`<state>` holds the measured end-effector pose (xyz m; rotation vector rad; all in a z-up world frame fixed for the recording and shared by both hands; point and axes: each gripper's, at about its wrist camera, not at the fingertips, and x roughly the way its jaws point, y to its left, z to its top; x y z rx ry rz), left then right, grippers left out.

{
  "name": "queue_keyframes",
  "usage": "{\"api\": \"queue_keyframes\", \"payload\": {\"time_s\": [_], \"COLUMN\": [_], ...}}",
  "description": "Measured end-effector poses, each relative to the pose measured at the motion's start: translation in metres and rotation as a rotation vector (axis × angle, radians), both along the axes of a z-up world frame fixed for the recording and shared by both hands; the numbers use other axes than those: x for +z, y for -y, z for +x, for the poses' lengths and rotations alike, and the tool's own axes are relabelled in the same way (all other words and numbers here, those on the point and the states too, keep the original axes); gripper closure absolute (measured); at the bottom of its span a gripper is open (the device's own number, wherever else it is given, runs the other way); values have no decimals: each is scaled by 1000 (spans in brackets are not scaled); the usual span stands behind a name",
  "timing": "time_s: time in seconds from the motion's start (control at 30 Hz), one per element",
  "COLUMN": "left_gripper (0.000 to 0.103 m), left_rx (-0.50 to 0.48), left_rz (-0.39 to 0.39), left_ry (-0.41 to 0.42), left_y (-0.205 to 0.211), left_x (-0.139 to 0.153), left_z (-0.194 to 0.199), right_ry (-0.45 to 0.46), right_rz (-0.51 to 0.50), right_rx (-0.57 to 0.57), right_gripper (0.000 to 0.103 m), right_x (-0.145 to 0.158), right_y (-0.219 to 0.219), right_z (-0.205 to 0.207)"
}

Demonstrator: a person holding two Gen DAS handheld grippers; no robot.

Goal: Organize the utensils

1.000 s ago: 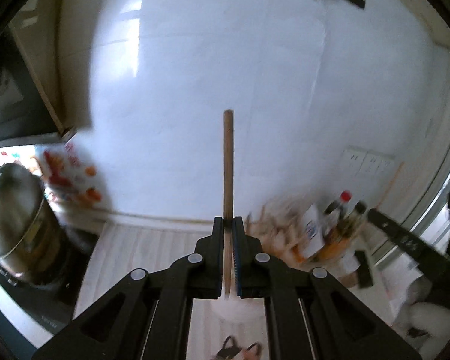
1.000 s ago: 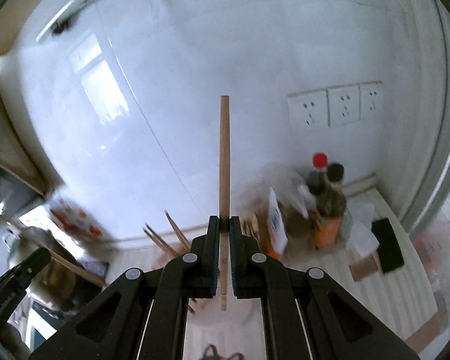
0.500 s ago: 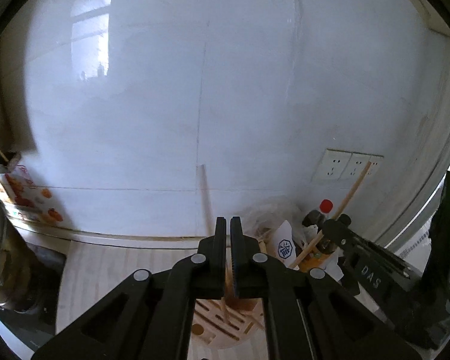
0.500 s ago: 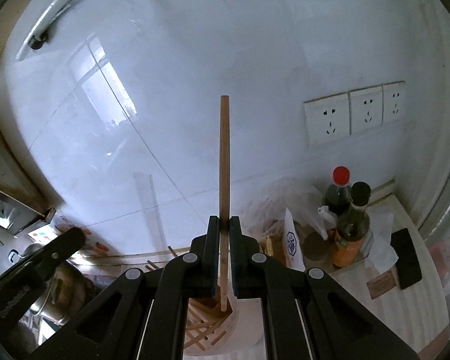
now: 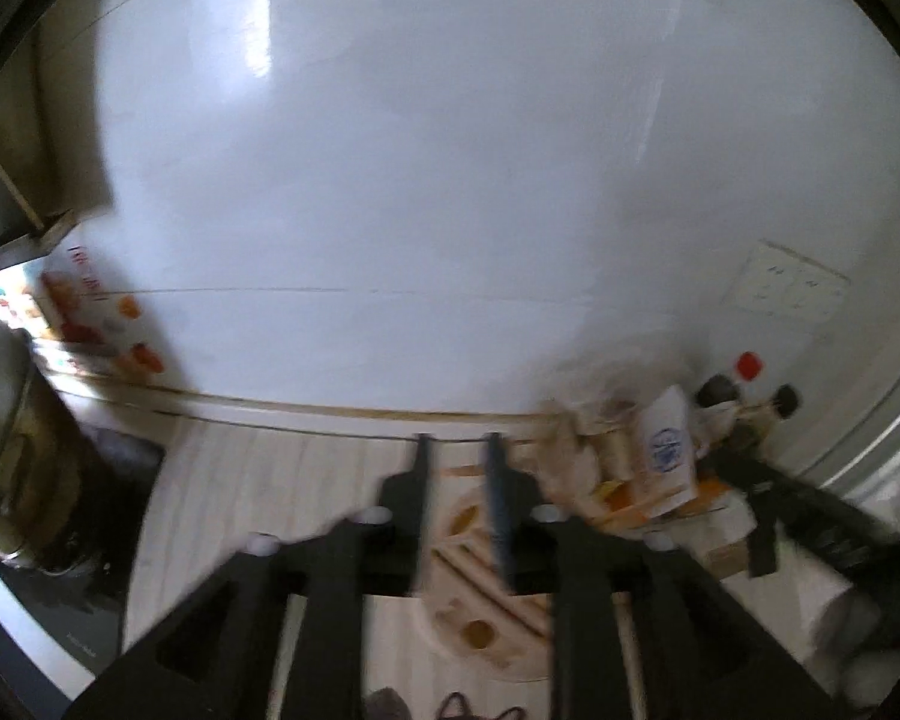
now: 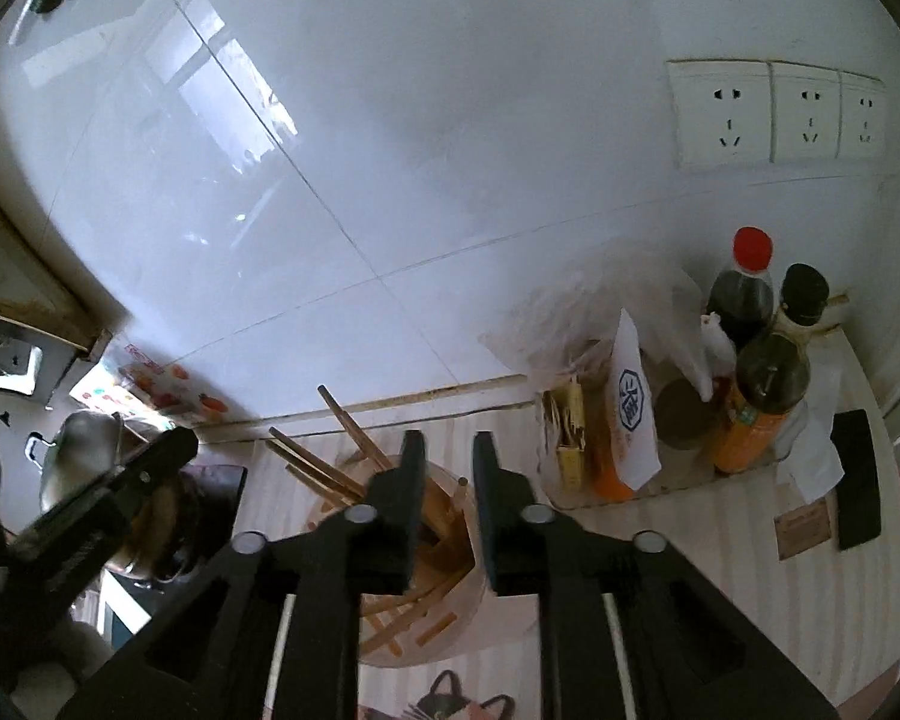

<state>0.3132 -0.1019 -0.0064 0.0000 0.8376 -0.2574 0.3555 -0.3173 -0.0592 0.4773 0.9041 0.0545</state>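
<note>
At the bench's back edge: one round holder stands just below both grippers.
Chopsticks: wooden, too tangled to count; all lie in the holder, several leaning out to the left.
Right gripper: jaws apart, nothing between them.
Left gripper: jaws apart, empty; view blurred.
Bottles: three at the back right corner.
Wall sockets: three in a row.
White packet: blue hexagon mark, writing unreadable.
Steel pot: one, far left.

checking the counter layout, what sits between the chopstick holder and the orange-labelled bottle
In the right wrist view, a white packet with a blue emblem stands between the chopstick holder and the orange-labelled bottle.
</note>
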Motion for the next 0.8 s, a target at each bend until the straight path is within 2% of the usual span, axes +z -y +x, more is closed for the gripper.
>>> {"api": "queue_keyframes", "payload": {"time_s": [0.03,0.07,0.13,0.2,0.23,0.27,0.3,0.33,0.47,0.53,0.8], "left_gripper": [23,12,10,7,0,0,0,0,0,0,0], "left_rx": [21,30,52,71,80,89,96,102,105,100,74], "left_rz": [9,7,5,18,26,37,50,67,104,107,91], "left_ry": [-8,-10,0,13,15,18,21,20,5,-3,16], "left_y": [-6,-10,-19,-26,-30,-32,-34,-35,-37,-36,-31], "left_x": [-3,-5,-7,-10,-12,-14,-17,-20,-32,-37,-24], "left_z": [0,1,-3,-8,-11,-16,-20,-25,-44,-55,-104], "right_ry": [-1,-5,-11,-15,-17,-16,-16,-16,-5,-7,12], "right_rz": [-2,-5,1,-14,-29,-52,-78,-115,-272,-328,-417], "right_rx": [-3,-4,-8,-19,-30,-34,-35,-39,-45,-42,-36], "right_gripper": [84,84,83,76,66,54,47,36,12,6,1], "right_x": [1,1,0,-1,-1,0,0,0,-2,-4,0], "right_y": [2,2,5,5,5,2,-1,-5,-25,-33,-47], "right_z": [-2,-3,-8,-14,-18,-23,-27,-31,-55,-65,-106]}}
